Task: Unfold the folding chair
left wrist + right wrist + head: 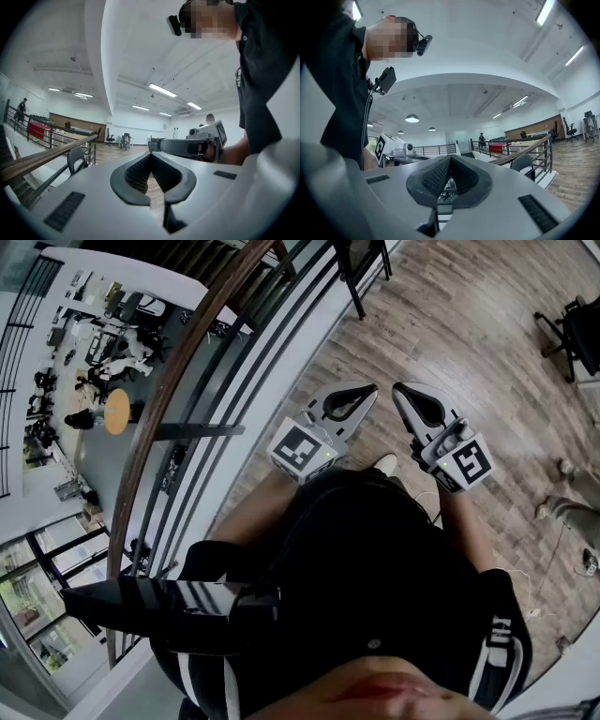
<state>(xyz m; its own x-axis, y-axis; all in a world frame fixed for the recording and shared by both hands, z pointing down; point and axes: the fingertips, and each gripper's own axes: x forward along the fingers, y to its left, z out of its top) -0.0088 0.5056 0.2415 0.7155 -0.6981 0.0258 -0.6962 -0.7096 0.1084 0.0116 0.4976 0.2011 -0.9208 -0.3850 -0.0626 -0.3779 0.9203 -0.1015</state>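
Note:
A dark chair (362, 266) stands by the railing at the top of the head view, well beyond both grippers; only its legs and seat edge show there. Its rounded back appears beside the railing in the left gripper view as the chair (76, 161) and in the right gripper view as the chair (524, 165). My left gripper (368, 390) and right gripper (400, 390) are held level in front of my body, tips close together, both shut with nothing between the pads. Each sees the other: the right gripper (187, 146), the left gripper (396, 151).
A railing with a wooden handrail (192, 357) runs along the left, with a lower floor beyond it. An office chair (574, 329) stands at the far right on the wood floor. Someone's legs and shoes (567, 510) are at the right edge, above a white cable (536, 607).

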